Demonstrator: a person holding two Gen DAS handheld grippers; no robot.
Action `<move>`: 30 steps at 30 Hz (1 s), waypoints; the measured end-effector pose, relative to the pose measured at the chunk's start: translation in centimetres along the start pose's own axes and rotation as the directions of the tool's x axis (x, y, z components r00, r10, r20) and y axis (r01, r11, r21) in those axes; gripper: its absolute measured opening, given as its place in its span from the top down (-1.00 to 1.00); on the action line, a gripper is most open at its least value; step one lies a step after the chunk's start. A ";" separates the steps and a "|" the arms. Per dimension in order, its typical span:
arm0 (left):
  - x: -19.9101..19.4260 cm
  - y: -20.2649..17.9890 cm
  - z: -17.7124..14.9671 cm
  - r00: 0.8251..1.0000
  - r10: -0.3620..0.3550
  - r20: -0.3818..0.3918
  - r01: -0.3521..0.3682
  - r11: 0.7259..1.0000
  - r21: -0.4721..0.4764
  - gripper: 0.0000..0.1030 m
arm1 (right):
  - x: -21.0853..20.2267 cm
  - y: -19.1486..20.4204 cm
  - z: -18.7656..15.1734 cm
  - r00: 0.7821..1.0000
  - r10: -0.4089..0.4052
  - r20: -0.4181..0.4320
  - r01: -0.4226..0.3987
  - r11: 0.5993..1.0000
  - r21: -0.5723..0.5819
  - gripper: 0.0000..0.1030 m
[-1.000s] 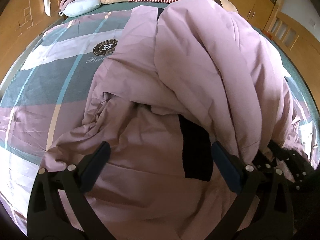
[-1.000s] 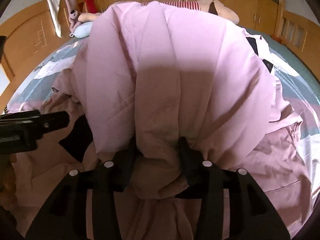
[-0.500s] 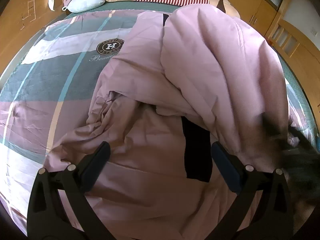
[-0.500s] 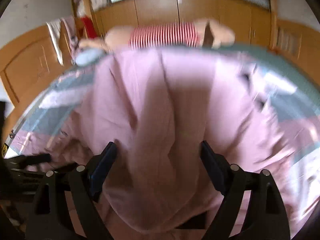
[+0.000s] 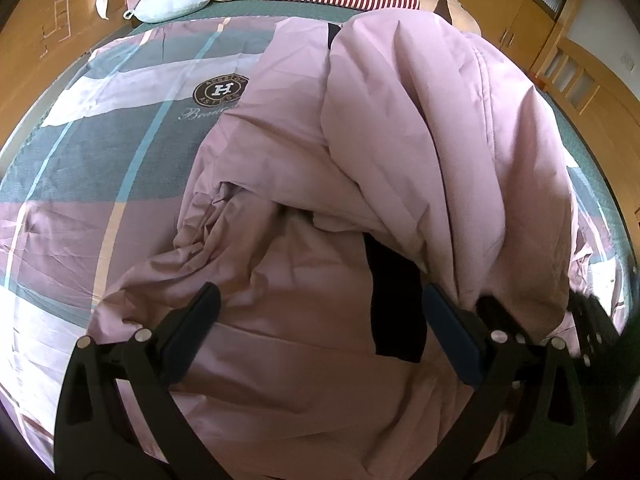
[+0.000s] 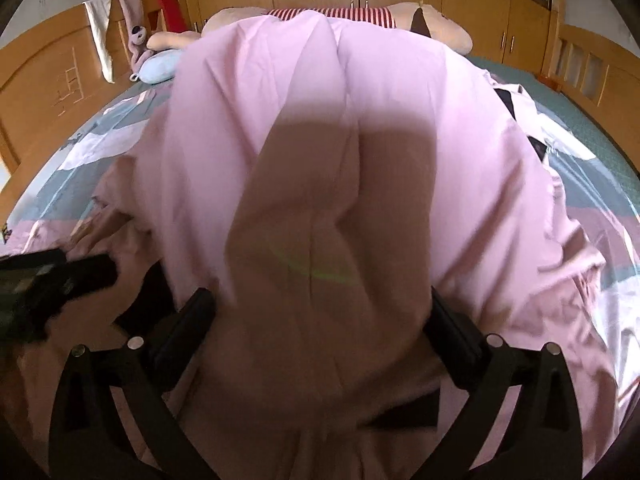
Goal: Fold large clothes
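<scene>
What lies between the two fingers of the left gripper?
Between the open left gripper's fingers lies flat pink garment with a black panel, in the left wrist view.

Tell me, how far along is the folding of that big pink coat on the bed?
Done: one side of the puffy pink coat is already flipped over its middle. In hand: nothing; the left tool and right tool are both open over the fabric. Left: the coat looks bulky and rumpled on the checked bedspread, so likely smoothing and more folds.
</scene>
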State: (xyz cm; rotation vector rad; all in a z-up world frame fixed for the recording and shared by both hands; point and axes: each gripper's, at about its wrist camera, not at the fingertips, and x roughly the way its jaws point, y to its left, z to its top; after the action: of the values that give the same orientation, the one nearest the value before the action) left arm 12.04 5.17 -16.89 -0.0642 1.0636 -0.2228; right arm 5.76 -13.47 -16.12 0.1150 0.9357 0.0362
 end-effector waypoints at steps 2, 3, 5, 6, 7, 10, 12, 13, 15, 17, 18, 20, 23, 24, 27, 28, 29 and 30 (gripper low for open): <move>0.0 0.1 0.1 1.000 -0.004 -0.001 0.004 1.000 -0.006 -0.96 | -1.2 0.4 -0.6 1.000 0.017 -0.009 -0.017 0.999 -0.029 -0.97; 0.0 0.2 0.1 1.000 -0.005 -0.002 0.005 1.000 -0.008 -0.96 | -1.8 0.5 -0.7 1.000 0.017 0.005 -0.017 0.999 -0.038 -0.97; 0.1 0.2 0.1 1.000 -0.005 -0.003 0.005 1.000 -0.009 -0.96 | -4.3 0.3 -0.7 0.993 0.005 0.118 -0.002 1.000 -0.029 -0.97; 0.1 0.2 0.1 1.000 -0.004 -0.004 0.004 1.000 -0.009 -0.96 | -5.3 0.1 -0.5 0.984 0.002 0.177 0.001 1.000 -0.015 -0.97; 0.1 0.2 0.1 1.000 -0.003 -0.004 0.003 1.000 -0.008 -0.96 | -6.0 0.0 -0.3 0.977 0.000 0.214 0.000 1.000 -0.001 -0.97; 0.2 0.2 0.1 1.000 0.000 -0.005 0.000 1.000 -0.005 -0.96 | -7.4 -1.1 1.3 0.950 -0.015 0.311 -0.005 0.998 0.065 -0.97; 0.2 0.2 0.1 1.000 0.001 -0.006 -0.001 1.000 -0.003 -0.96 | -6.7 -1.4 3.0 0.948 -0.019 0.319 -0.006 0.997 0.076 -0.97; 0.2 0.2 0.1 1.000 0.001 -0.006 -0.001 1.000 -0.003 -0.96 | -6.2 -1.4 3.5 0.947 -0.025 0.320 0.001 0.997 0.076 -0.97; 0.3 0.2 0.1 1.000 0.001 -0.007 -0.001 1.000 -0.003 -0.96 | -4.6 -1.7 4.5 0.951 -0.030 0.307 0.005 0.997 0.081 -0.97; 0.3 0.3 0.1 1.000 0.000 -0.011 0.000 1.000 -0.001 -0.96 | -1.2 -1.4 5.2 0.974 -0.017 0.227 -0.002 0.997 0.082 -0.97; 0.4 0.3 0.1 1.000 -0.001 -0.013 0.001 1.000 -0.002 -0.96 | 0.5 -1.1 5.7 0.983 -0.014 0.181 0.000 0.997 0.076 -0.97; 0.5 0.5 0.1 1.000 -0.004 -0.021 0.004 1.000 -0.010 -0.96 | 4.0 -0.8 4.9 0.994 -0.045 0.102 0.039 0.997 0.062 -0.97; 0.7 0.8 0.1 0.999 -0.014 -0.031 0.013 1.000 -0.022 -0.96 | 4.7 -0.2 4.4 0.989 -0.087 0.118 0.084 0.996 0.025 -0.97; 0.7 0.9 0.1 0.999 -0.015 -0.032 0.014 1.000 -0.024 -0.96 | 4.7 -0.2 4.4 0.990 -0.084 0.117 0.082 0.996 0.026 -0.97; 0.9 0.8 0.1 0.999 -0.006 -0.036 0.005 1.000 -0.020 -0.96 | 4.5 -0.7 4.5 0.994 -0.061 0.093 0.059 0.998 0.032 -0.97; 1.0 0.7 0.1 0.999 0.000 -0.039 -0.001 1.000 -0.015 -0.96 | 4.0 -0.8 4.7 0.996 -0.046 0.070 0.044 0.999 0.032 -0.97; 1.0 0.6 0.1 0.999 0.004 -0.041 -0.004 1.000 -0.010 -0.96 | 3.0 -1.2 4.8 0.997 -0.021 0.070 0.018 0.999 0.051 -0.97; 1.0 0.6 0.0 0.999 0.008 -0.041 -0.008 1.000 -0.004 -0.96 | 1.8 -1.5 4.7 0.995 -0.006 0.100 -0.001 0.997 0.076 -0.97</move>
State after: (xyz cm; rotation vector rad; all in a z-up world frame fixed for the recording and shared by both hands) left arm 12.63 5.50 -17.86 -0.0593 1.1051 -0.2154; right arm 10.60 -15.22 -14.94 0.1847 0.8369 -0.0076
